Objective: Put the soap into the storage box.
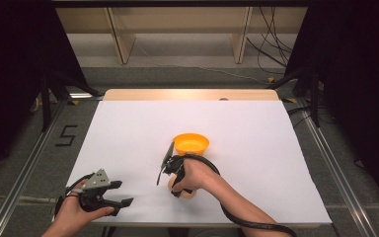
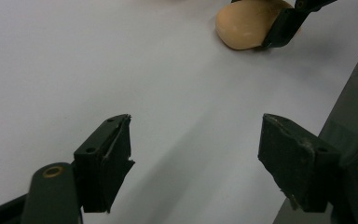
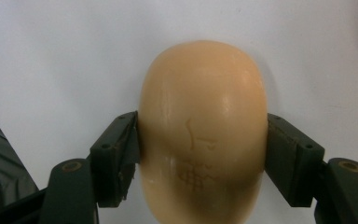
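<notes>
A tan, egg-shaped bar of soap (image 3: pixel 203 135) is lying on the white table sheet (image 1: pixel 256 128) near the front edge, just in front of an orange bowl (image 1: pixel 191 143) that is looking empty inside. The sheet is covering a wooden table, and grey floor, a pale shelf frame and loose cables are surrounding it. The right gripper (image 3: pixel 203 156) is pressing both jaws against the soap's sides — clamping it on the sheet. The left gripper (image 2: pixel 196 158) is resting at the table's front left corner, well apart from the soap, its jaws spread wide — holding nothing.
</notes>
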